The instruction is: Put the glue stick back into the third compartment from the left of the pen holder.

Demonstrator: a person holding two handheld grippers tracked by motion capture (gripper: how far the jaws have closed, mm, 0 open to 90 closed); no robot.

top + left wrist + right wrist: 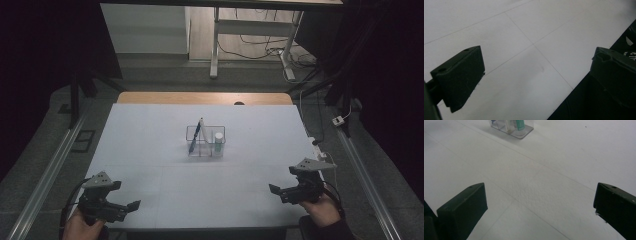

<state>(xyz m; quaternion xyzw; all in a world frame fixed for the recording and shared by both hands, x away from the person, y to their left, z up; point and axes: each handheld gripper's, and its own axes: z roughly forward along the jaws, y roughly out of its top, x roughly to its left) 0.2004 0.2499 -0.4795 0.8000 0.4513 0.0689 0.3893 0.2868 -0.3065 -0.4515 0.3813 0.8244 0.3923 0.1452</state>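
Both tools wait at the near corners, the organizer untouched mid-table.

The left tool (131, 206) hangs with its jaws wide apart and nothing between them near the table's (150, 130) front edge; the right tool (276, 190) does likewise, aimed toward the middle. Well apart from both stands a clear plastic organizer (205, 142), holding a blue pen (194, 136) and a white pen (201, 131) leaning upright, plus a small green-labelled bottle (218, 141). I judge the compartments keep them standing, ready for a pinch from above.
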